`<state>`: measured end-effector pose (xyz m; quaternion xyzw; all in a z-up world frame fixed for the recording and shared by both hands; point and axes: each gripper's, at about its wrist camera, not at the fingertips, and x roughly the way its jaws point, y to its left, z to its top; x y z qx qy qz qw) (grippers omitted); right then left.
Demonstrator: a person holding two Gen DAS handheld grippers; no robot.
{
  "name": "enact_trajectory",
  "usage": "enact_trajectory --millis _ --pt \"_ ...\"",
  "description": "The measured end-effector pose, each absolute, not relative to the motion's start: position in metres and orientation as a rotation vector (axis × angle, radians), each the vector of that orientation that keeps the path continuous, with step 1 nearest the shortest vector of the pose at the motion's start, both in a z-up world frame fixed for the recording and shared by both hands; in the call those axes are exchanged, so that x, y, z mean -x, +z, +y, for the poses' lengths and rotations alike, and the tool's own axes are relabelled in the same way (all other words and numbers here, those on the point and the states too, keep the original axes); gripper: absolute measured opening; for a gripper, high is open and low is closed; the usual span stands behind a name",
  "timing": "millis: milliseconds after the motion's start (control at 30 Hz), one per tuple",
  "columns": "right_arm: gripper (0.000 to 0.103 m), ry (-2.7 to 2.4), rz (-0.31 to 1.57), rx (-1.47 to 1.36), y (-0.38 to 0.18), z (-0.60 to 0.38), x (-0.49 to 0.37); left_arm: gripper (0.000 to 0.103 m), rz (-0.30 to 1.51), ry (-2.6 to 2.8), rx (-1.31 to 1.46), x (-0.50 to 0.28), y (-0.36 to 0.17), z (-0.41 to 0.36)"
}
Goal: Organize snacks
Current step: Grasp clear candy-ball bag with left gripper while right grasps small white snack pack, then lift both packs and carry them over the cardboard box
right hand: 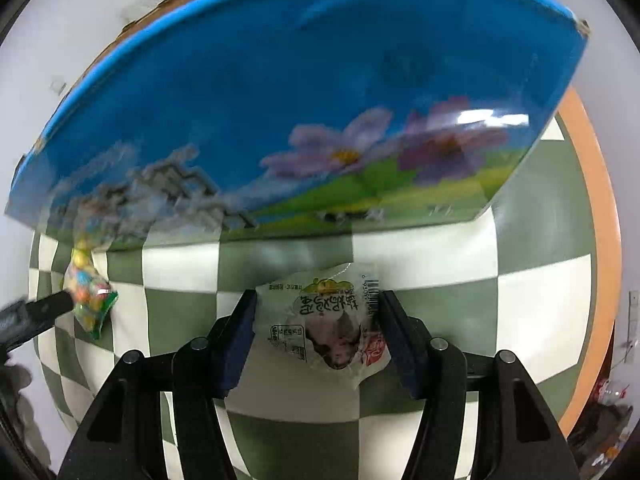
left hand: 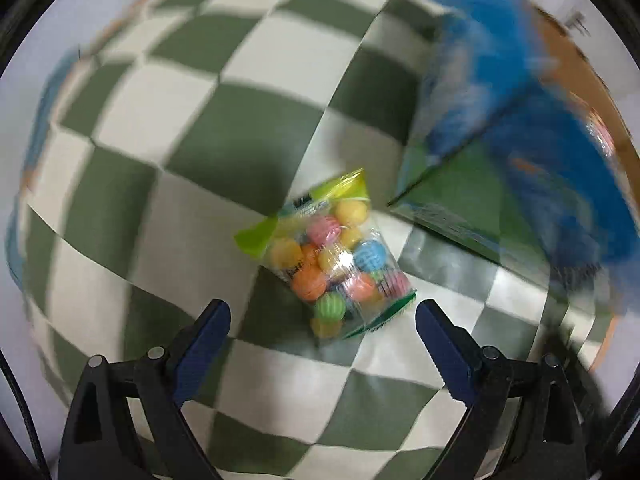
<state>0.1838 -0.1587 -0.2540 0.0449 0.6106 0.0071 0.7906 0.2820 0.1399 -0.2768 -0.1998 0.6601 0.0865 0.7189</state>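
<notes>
A clear bag of colourful candy balls [left hand: 334, 258] lies on the green and white checked cloth [left hand: 168, 168], just ahead of my open, empty left gripper [left hand: 322, 314]. It also shows at the left of the right wrist view [right hand: 90, 300], next to a finger [right hand: 44, 312] of the left gripper. A white snack packet with a barcode [right hand: 328, 320] lies between the fingers of my right gripper [right hand: 318, 306], whose jaws stand apart on either side of it. A blue box with flowers printed on it [right hand: 300, 112] stands behind both snacks; it appears blurred in the left wrist view [left hand: 512, 128].
The checked cloth [right hand: 440, 312] covers a round table with an orange rim [right hand: 600, 240]. A white wall lies beyond the table's edge. Dark clutter shows at the far lower right, off the table.
</notes>
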Motion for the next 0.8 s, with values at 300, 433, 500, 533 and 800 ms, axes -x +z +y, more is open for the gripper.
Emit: enact_trajectory --millis 300,433,500,533,800 --pt "0.063 0.027 1.331 -0.070 -0.258 -0.146 -0.159 0.062 1.389 0.219 0.523 -0.283 -0.289 0.142" --pt "0.063 0.057 1.348 -0.066 -0.256 -0.130 -0.140 0.053 1.400 0.159 0.384 -0.267 -0.284 0.131" --pt "0.063 0.076 1.362 -0.068 -0.256 -0.125 -0.127 0.053 1.423 0.121 0.318 -0.252 -0.284 0.122" --pt "0.063 0.083 1.368 -0.070 -0.256 -0.122 -0.124 0.053 1.435 0.100 0.285 -0.242 -0.284 0.116" --pt "0.063 0.161 1.454 -0.112 -0.274 -0.106 -0.058 0.053 1.586 -0.105 0.215 -0.175 -0.295 0.062"
